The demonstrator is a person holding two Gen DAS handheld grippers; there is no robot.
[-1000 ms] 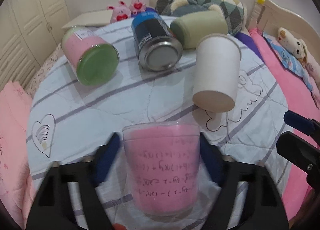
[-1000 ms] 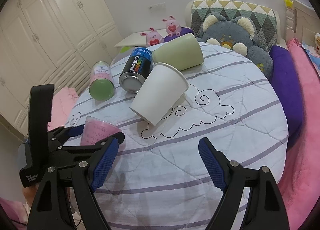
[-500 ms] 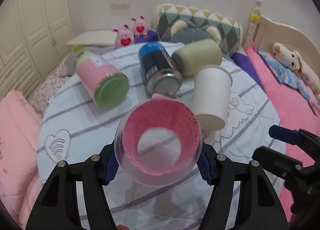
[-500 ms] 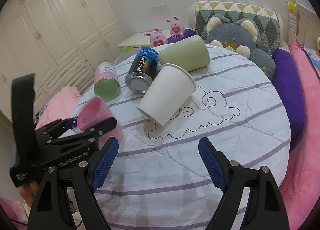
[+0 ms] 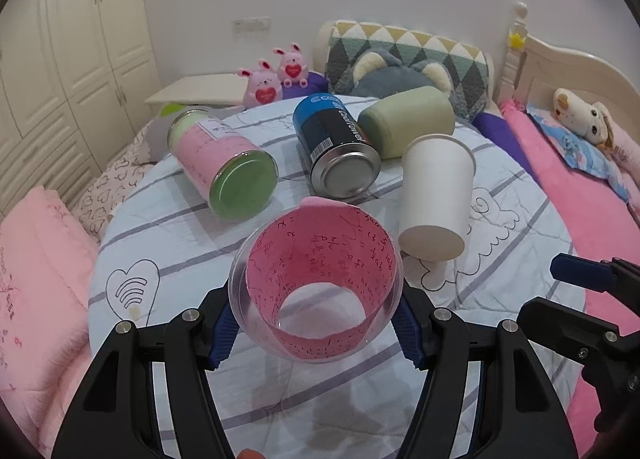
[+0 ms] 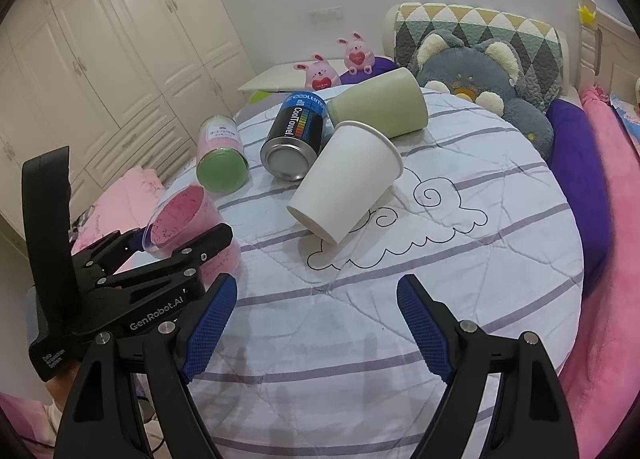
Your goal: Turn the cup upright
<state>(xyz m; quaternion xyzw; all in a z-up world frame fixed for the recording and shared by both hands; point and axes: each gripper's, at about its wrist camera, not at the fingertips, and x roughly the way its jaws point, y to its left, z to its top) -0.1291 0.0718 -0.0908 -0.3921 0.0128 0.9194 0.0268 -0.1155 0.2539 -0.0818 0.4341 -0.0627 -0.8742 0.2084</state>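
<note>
My left gripper (image 5: 316, 323) is shut on a clear plastic cup with a pink paper lining (image 5: 320, 255). The cup's mouth faces up and away from me, tilted, just above the round table. In the right wrist view the same cup (image 6: 180, 219) sits in the left gripper (image 6: 160, 243) at the table's left edge. My right gripper (image 6: 316, 323) is open and empty over the table's near side. A white paper cup (image 5: 436, 195) lies on its side mid-table; it also shows in the right wrist view (image 6: 344, 183).
A pink jar with a green lid (image 5: 224, 163), a blue can (image 5: 336, 151) and a green cup (image 5: 408, 119) lie on their sides at the back of the white striped tablecloth (image 6: 440, 259). Plush toys, pillows and a pink bed surround the table.
My left gripper has turned the pink-lined cup from mouth-down on the table to mouth-up and tilted. The right gripper has stayed open in place.
</note>
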